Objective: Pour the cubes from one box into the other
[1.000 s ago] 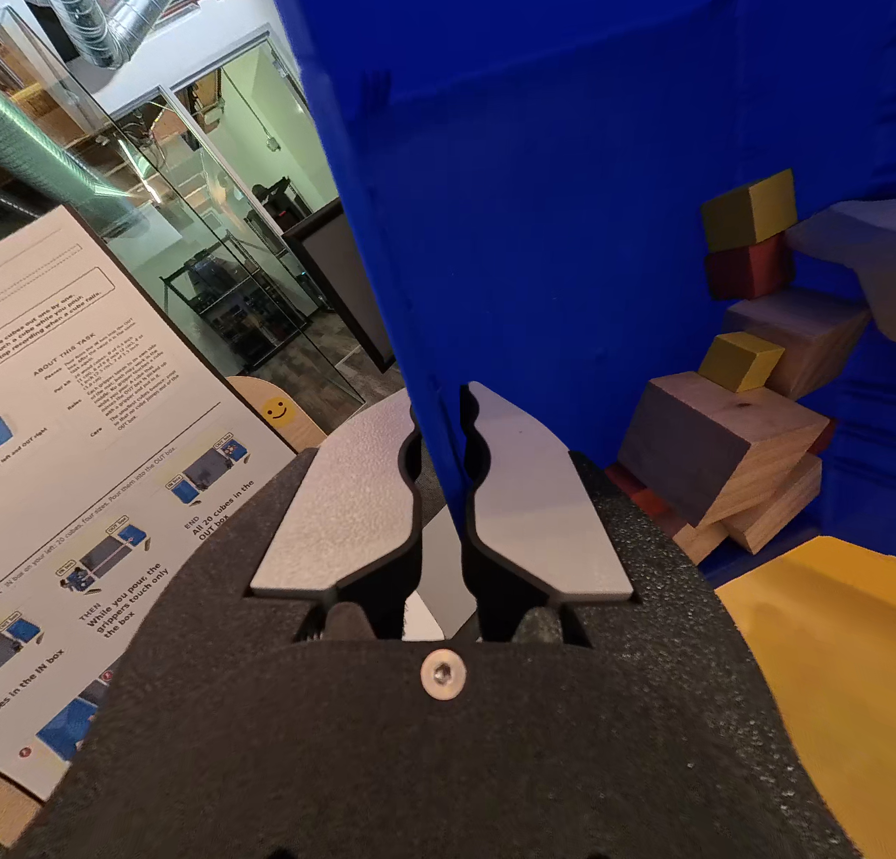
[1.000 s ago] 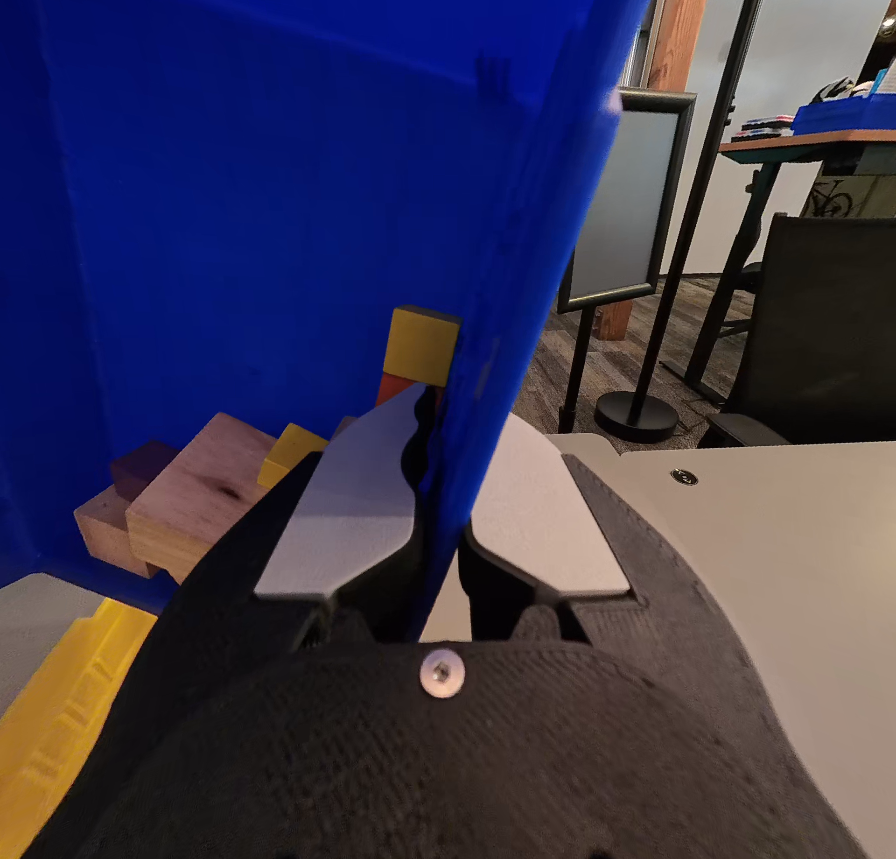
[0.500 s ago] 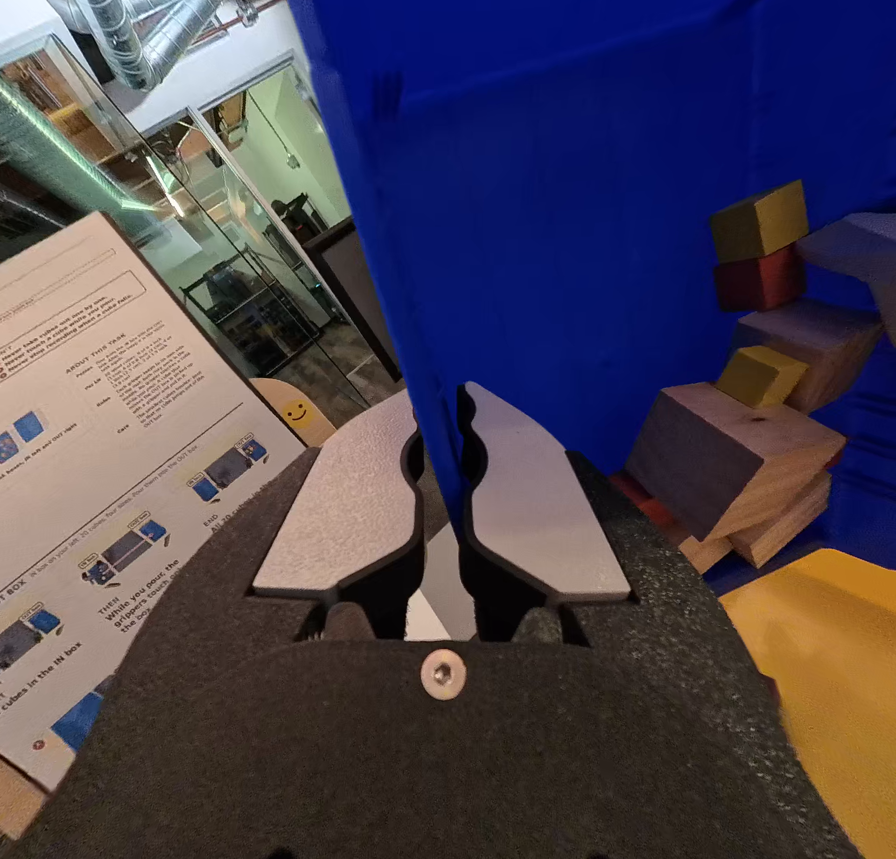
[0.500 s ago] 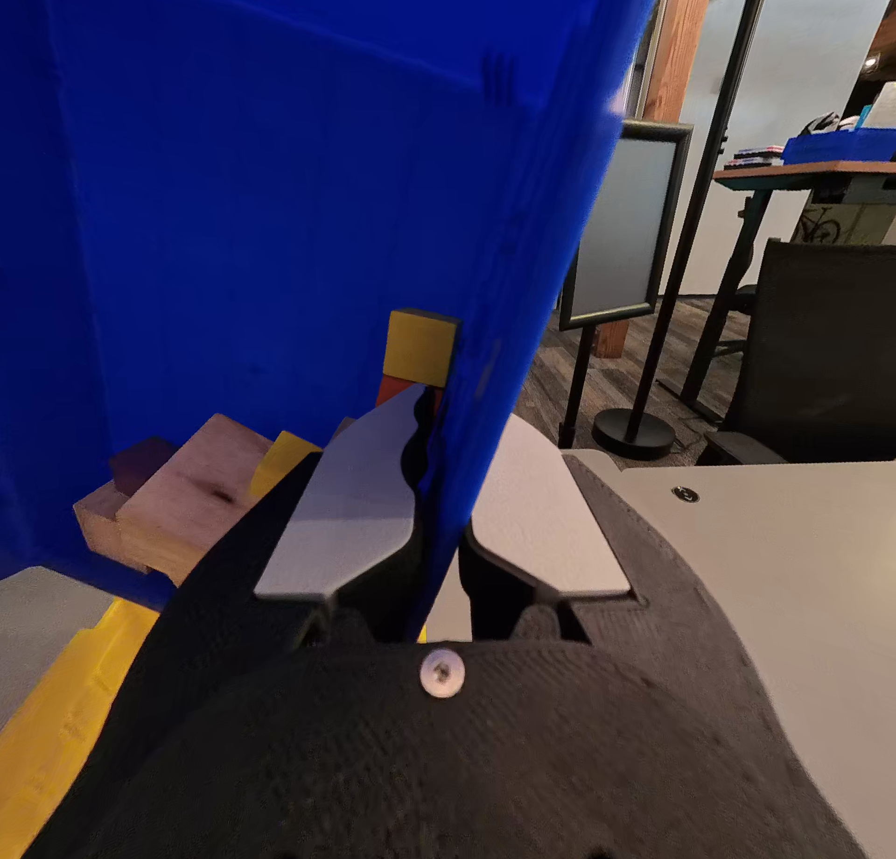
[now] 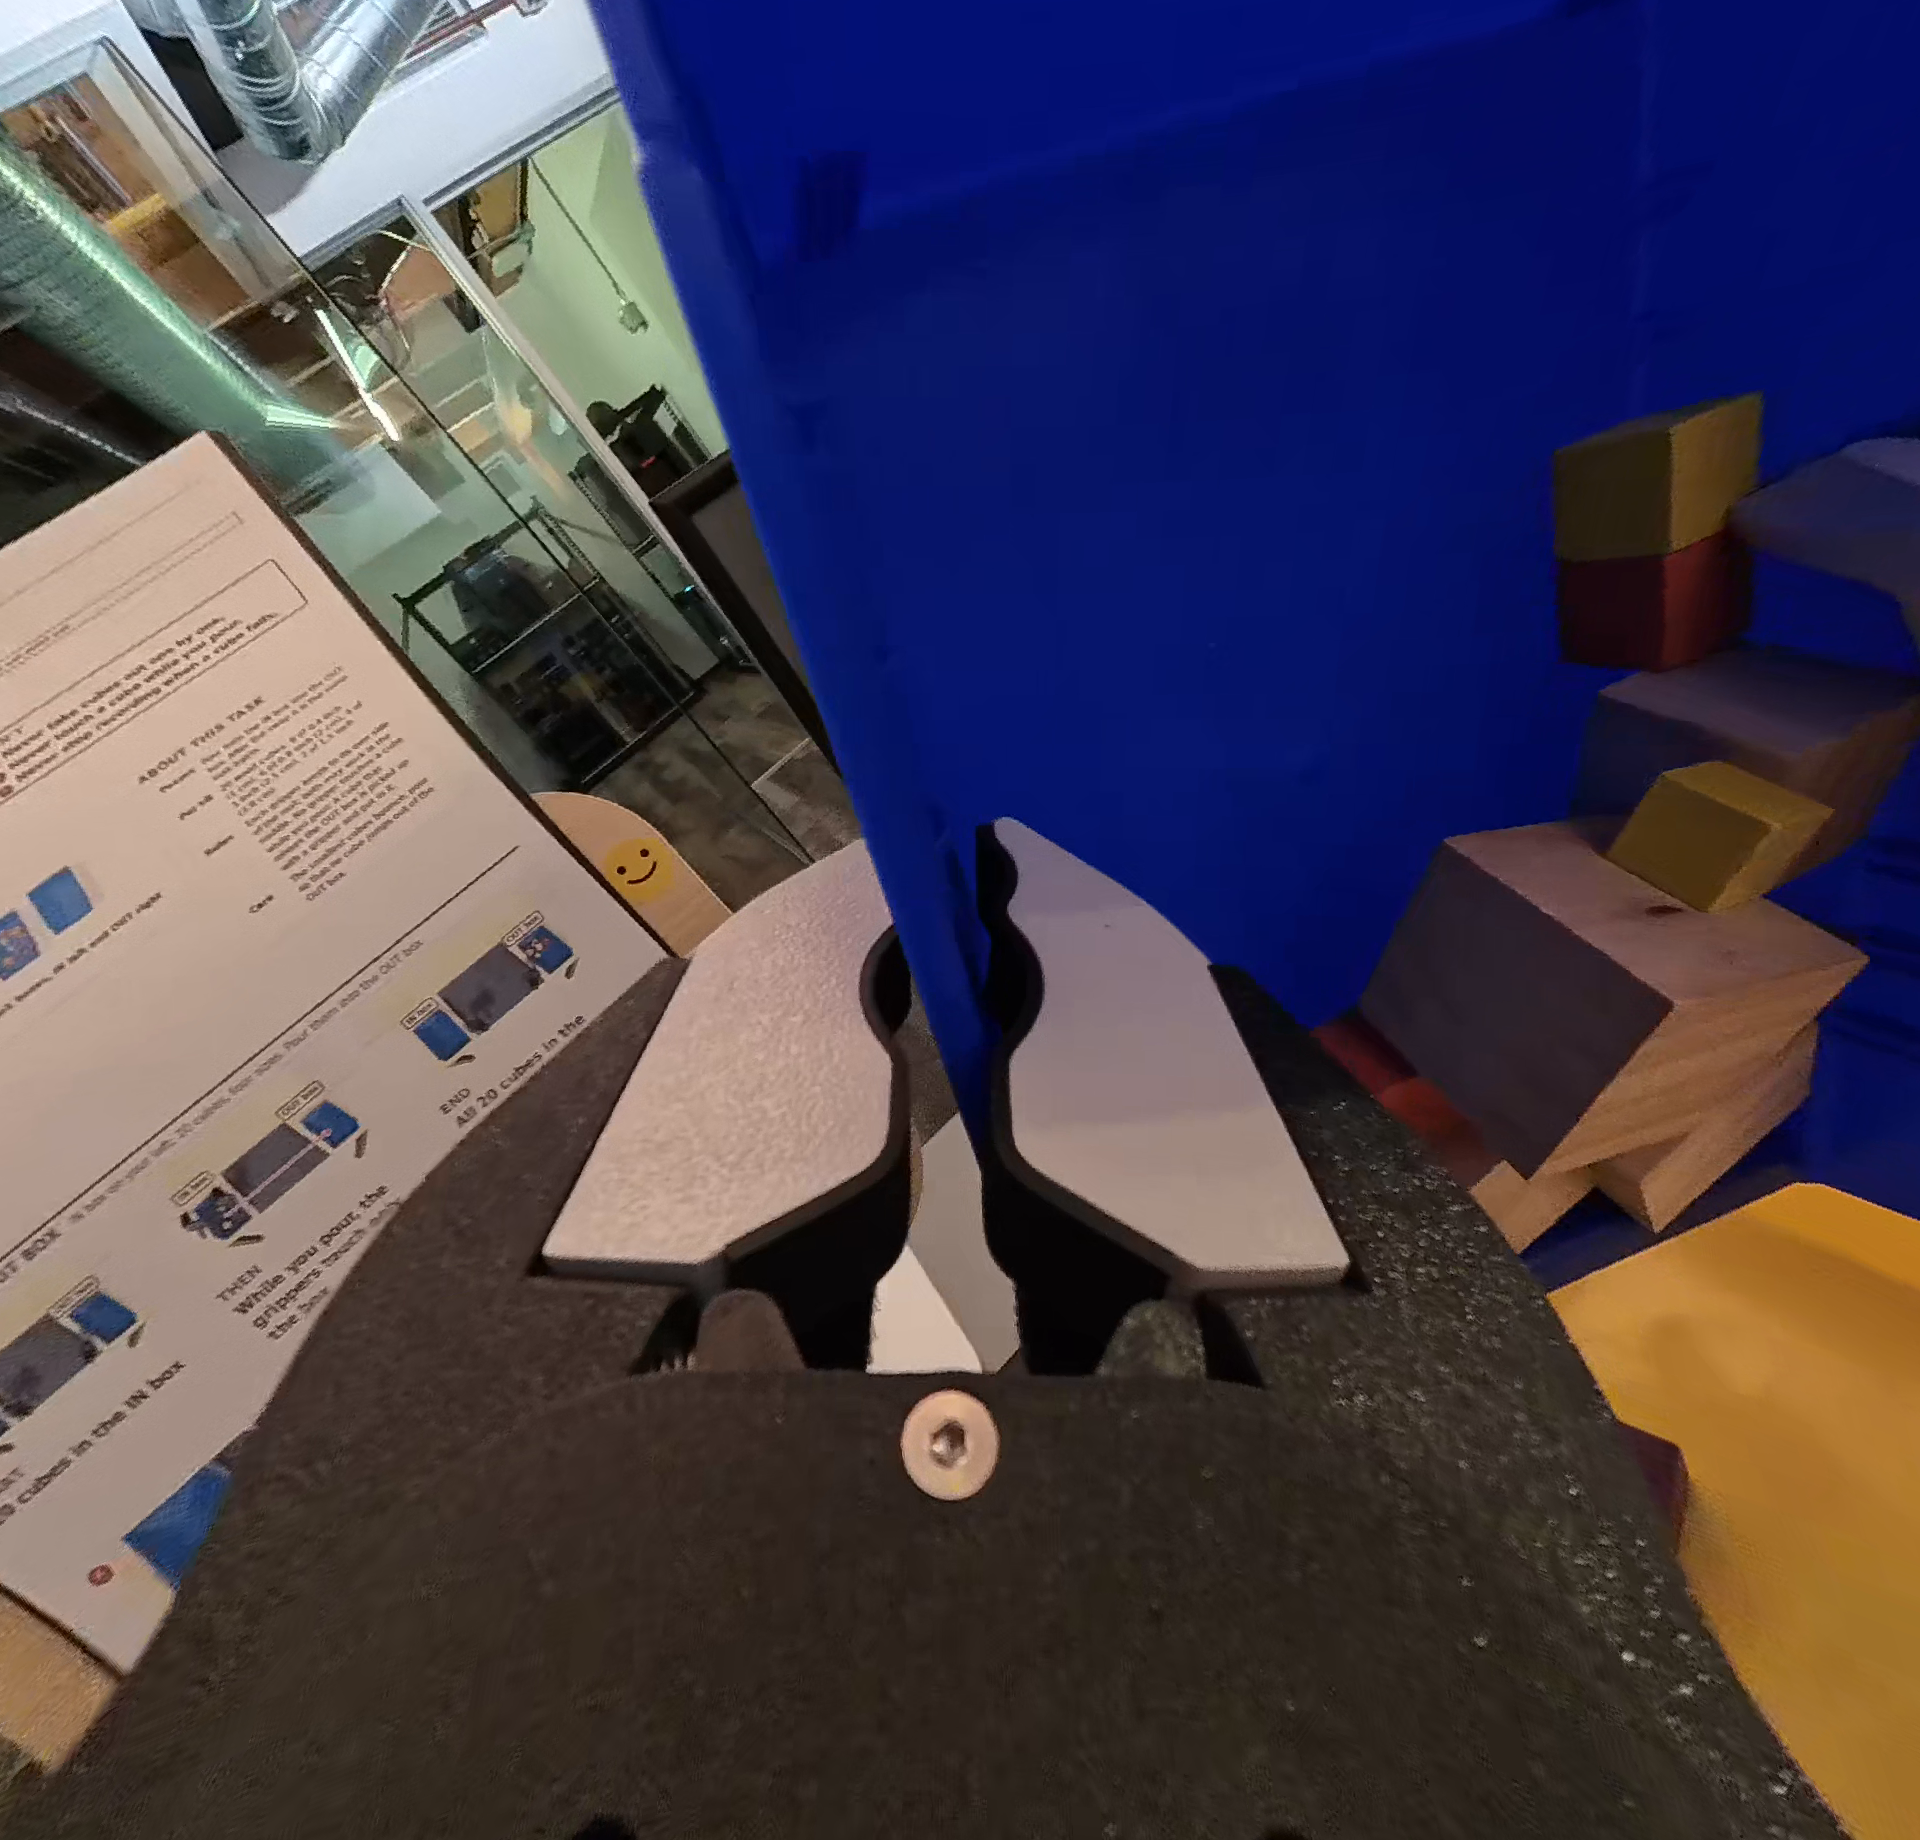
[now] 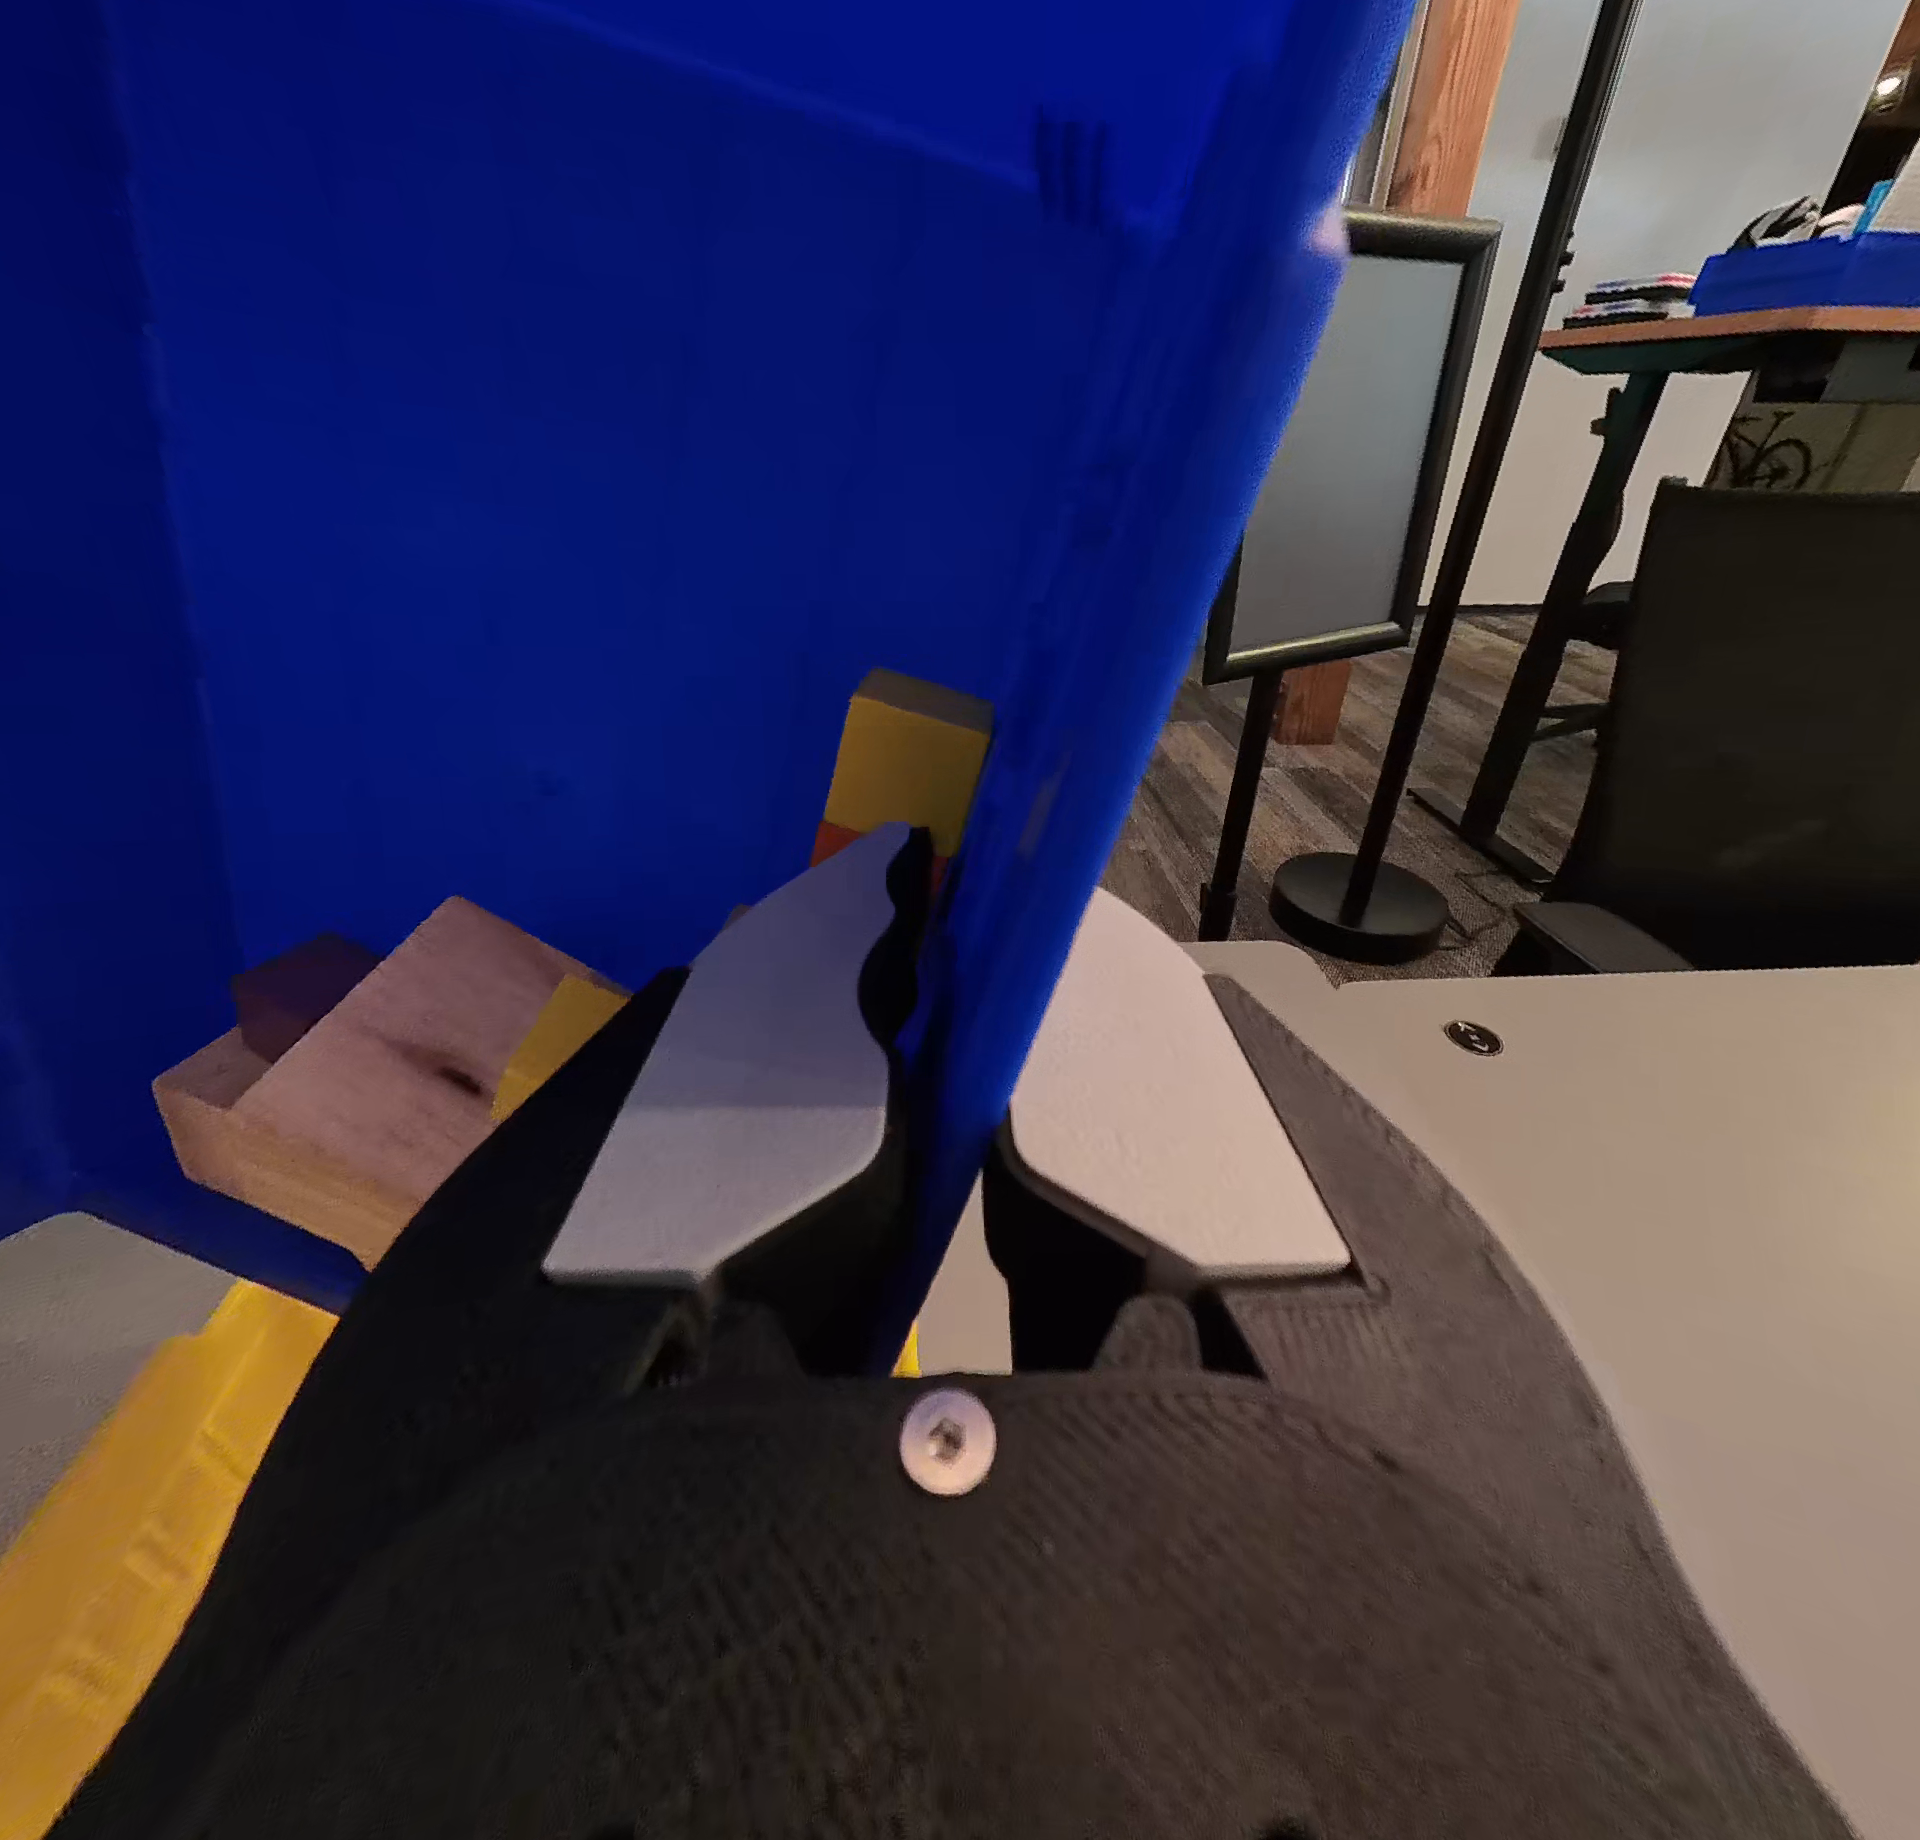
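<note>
A blue box (image 5: 1195, 440) is held tipped up steeply, its open side toward me. My left gripper (image 5: 940, 917) is shut on its left wall. My right gripper (image 6: 961, 917) is shut on its right wall (image 6: 1091, 647). Wooden, yellow, red and purple cubes (image 5: 1621, 980) are piled at the box's low edge; they also show in the right wrist view (image 6: 384, 1073). A yellow box (image 5: 1787, 1395) lies just below that edge, also seen in the right wrist view (image 6: 114, 1541). The right gripper's inner finger (image 5: 1839, 533) shows at the far right of the left wrist view.
A printed instruction sheet (image 5: 208, 959) stands at the left. A grey table (image 6: 1662, 1219) runs to the right. Beyond it are a black sign stand (image 6: 1340, 460), a dark chair (image 6: 1787, 730) and another desk.
The blue box has tipped a little further up in both grippers. The cubes have shifted slightly within the pile at its low edge. Both grips are unchanged.
</note>
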A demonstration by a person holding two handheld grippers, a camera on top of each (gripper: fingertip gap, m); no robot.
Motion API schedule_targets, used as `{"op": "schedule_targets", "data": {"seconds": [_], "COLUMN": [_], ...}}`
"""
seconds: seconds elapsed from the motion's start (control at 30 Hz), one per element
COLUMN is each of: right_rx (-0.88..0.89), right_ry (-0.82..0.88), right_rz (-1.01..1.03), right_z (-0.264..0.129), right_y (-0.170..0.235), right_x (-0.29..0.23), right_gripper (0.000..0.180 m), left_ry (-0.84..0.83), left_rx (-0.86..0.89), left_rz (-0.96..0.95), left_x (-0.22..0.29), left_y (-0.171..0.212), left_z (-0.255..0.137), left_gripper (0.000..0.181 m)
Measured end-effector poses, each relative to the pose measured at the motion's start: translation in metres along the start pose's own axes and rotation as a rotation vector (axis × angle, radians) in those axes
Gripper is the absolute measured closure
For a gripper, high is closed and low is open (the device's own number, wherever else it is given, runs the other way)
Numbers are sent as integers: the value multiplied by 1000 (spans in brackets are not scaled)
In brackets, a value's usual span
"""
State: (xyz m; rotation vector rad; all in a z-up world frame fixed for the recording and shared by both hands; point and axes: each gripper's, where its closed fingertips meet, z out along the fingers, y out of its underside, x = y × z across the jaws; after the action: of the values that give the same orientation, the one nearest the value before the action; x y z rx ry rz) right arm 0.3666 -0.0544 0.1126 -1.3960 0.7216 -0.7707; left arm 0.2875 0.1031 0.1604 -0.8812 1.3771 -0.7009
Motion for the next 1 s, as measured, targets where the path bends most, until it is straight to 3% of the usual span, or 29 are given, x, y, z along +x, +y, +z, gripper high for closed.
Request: {"op": "schedule_targets", "data": {"seconds": [0.27,0.57,1.0], "right_rx": [83,-22,-6], "right_ry": [23,-6,-3], "right_rz": [-32,5,0], "right_z": [-8,4,3], "right_y": [-15,6,5], "right_x": [0,-1,2], "right_gripper": [173,172,171], "left_ry": [12,5,19], "left_rx": [85,-15,5], "left_rz": [-17,10,5], "left_x": [-2,1,3], "left_y": [-11,5,2], "left_z": [-7,4,4], "left_gripper": [171,171,170]}}
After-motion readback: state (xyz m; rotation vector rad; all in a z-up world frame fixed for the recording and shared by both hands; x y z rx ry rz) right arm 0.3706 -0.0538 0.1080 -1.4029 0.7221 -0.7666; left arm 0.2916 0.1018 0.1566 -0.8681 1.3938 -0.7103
